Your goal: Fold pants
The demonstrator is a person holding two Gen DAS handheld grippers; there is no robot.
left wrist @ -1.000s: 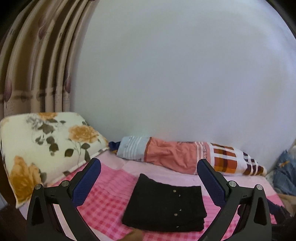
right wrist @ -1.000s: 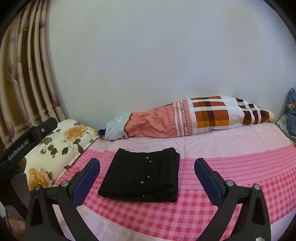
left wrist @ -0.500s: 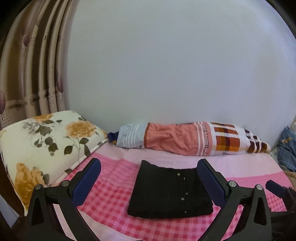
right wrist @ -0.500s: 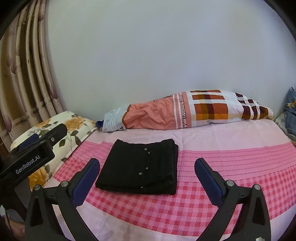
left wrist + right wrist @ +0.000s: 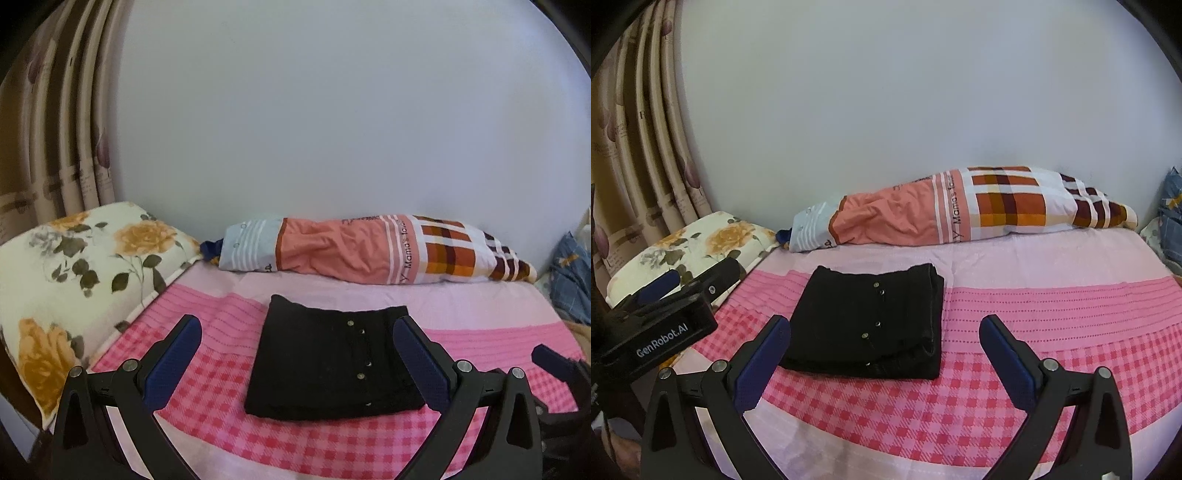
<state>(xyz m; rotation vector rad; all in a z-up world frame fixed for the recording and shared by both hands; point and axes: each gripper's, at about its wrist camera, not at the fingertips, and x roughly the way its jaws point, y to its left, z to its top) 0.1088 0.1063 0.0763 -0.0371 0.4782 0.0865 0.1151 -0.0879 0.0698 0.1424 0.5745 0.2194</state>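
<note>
- A pink checked bedspread (image 5: pixel 997 387) covers a bed against a pale wall, a patchwork bolster (image 5: pixel 960 206) at the far edge.
- Black pants (image 5: pixel 871 325) lie mid-bed, folded into a compact stack, apparently finished.
- Left gripper (image 5: pixel 297 354) and right gripper (image 5: pixel 884 350), both spread wide and empty, hang near, clear of the cloth.
</note>
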